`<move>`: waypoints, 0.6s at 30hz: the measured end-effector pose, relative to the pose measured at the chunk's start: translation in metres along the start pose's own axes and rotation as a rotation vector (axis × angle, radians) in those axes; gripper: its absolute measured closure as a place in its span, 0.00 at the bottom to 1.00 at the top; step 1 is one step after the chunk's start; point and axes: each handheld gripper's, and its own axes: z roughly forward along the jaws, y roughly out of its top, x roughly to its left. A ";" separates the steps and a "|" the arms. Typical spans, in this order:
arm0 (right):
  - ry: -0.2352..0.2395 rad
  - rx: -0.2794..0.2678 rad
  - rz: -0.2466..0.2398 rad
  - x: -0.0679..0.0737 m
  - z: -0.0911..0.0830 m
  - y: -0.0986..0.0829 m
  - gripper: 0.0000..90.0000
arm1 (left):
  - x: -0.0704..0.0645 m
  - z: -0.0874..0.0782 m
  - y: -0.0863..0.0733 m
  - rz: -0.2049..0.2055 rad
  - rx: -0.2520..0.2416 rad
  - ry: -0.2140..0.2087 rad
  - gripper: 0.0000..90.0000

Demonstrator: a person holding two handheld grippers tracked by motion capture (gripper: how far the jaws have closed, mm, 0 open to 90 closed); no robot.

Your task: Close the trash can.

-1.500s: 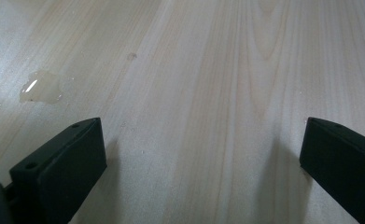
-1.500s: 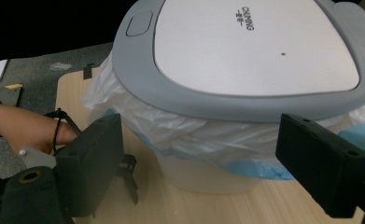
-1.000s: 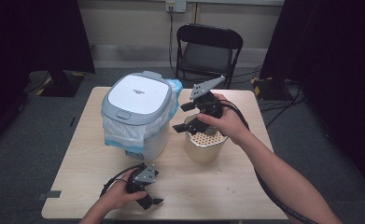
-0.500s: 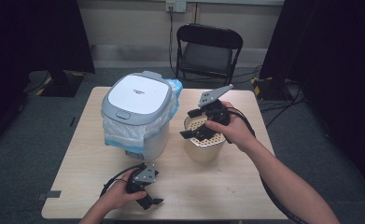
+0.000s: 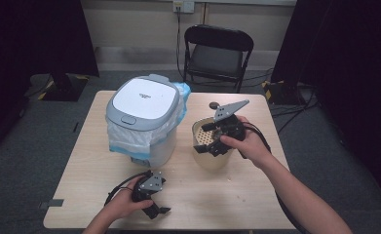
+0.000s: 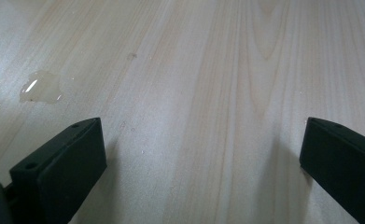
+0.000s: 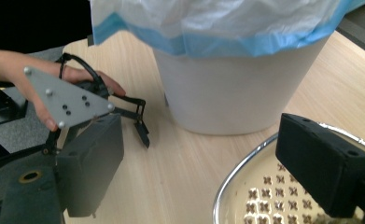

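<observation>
Dark curtains and a folding chair stand behind a pale wooden table. On it sits a white bin with a closed lid and a blue-edged bag folded over its rim. Just right of the bin stands a cream strainer bowl, perforated inside, with a bright metal rim.

The right claw hovers over the bowl's rim, jaws released and wide apart; one jaw seems to be above the holed floor, though contact is hard to judge. The left claw rests on the table near the front edge, also spread and holding nothing. A small puddle lies on the wood ahead of it.

The bowl looks stiff, light and smooth, so probably slippery if wet. Pinching its wall at the rim, one jaw inside and one outside, would give the surest hold.
</observation>
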 end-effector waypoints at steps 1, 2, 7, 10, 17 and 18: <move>0.000 -0.002 -0.001 0.001 -0.001 -0.002 0.16 | 0.000 0.000 0.000 0.000 0.000 0.000 0.00; 0.001 -0.004 -0.001 0.001 -0.001 -0.004 0.17 | 0.000 0.000 0.000 -0.001 0.002 0.000 0.00; 0.002 -0.002 0.002 0.005 -0.005 -0.014 0.16 | 0.000 -0.001 0.000 -0.007 0.011 -0.005 0.00; 0.003 0.003 -0.001 0.007 -0.007 -0.020 0.16 | 0.000 0.000 0.000 -0.007 0.008 -0.004 0.00; 0.000 0.025 -0.006 0.009 -0.011 -0.035 0.17 | 0.000 0.000 0.000 -0.007 0.011 -0.004 0.00; -0.006 0.028 -0.006 0.010 -0.011 -0.037 0.17 | 0.000 0.000 0.000 -0.007 0.011 -0.004 0.00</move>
